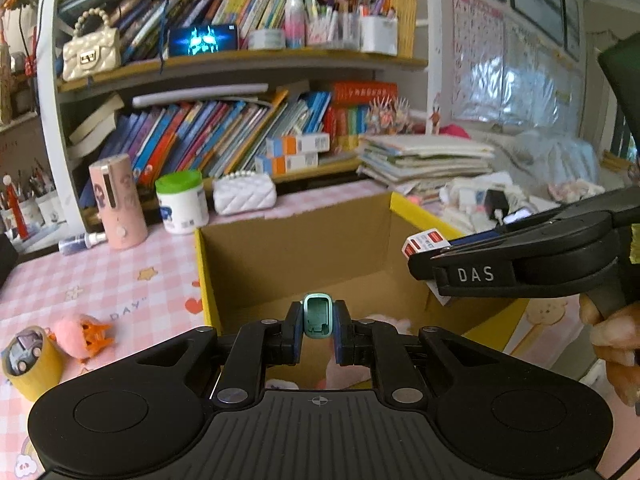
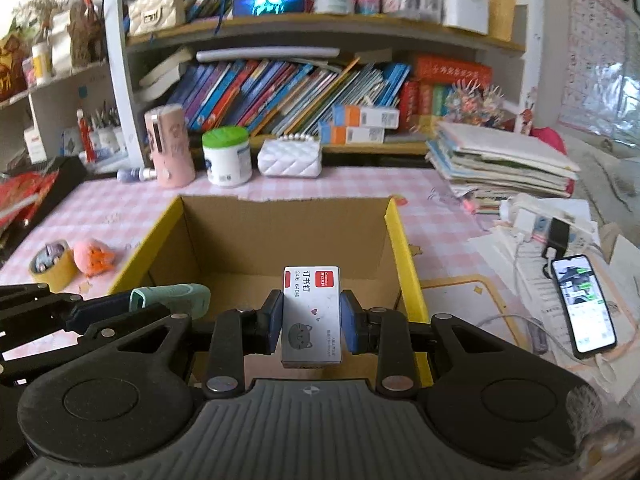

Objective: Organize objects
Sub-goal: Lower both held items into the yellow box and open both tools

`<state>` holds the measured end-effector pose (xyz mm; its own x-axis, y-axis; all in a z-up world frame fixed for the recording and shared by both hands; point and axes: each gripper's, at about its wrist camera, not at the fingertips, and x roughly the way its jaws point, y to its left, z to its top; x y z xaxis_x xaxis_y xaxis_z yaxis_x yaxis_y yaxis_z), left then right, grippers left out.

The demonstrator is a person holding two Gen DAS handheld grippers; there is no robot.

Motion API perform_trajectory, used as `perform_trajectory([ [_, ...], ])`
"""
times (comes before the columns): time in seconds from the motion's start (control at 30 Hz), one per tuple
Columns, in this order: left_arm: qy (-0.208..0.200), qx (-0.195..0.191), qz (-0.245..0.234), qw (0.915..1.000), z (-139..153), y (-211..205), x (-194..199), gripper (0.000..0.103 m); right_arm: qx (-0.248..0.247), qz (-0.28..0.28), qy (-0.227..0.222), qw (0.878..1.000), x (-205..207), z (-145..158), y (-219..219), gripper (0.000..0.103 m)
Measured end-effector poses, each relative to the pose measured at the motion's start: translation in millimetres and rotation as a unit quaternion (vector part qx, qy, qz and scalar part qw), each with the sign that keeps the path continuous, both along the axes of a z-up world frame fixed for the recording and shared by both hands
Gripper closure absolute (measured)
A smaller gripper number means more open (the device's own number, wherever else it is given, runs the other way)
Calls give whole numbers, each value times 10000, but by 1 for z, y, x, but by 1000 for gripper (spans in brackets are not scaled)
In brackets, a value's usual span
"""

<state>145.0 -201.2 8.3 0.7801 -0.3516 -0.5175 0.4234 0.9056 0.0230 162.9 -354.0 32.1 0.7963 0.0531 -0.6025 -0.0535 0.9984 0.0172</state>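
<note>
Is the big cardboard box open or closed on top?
Open. The cardboard box has no lid or flaps over it, so its brown inner walls and part of its floor show from above in both wrist views.

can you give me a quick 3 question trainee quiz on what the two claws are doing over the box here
1. True or false: the left claw is shut on a mint-green plastic stapler.
2. What does the right claw hold? A) yellow roll of tape B) small white cardboard staple box with a red label and a cat drawing C) white quilted purse
3. Fill in: both claws hover above the open brown cardboard box with yellow outer sides, whose visible floor looks ____.

Key
1. True.
2. B: the staple box sits between its pads; the tape roll and purse lie on the pink checked tablecloth.
3. Bare.
</note>
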Motion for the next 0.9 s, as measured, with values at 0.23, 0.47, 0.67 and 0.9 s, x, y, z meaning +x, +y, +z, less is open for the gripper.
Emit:
perform_trajectory([
  [0.23,153,177,125,9996,-10,-6,11,90,-99,254,296,9992,23,-19,-4,75],
  [0.47,359,269,147,9989,-18,-10,21,89,-9,406,625,9972,43,-35,-7,75],
  [0.67,455,280,145,9985,-20,-11,23,89,50,487,978,9940,51,-47,-7,75],
  [0.9,457,186,198,9986,-19,-9,19,86,48,488,1121,9925,52,-54,-7,74],
])
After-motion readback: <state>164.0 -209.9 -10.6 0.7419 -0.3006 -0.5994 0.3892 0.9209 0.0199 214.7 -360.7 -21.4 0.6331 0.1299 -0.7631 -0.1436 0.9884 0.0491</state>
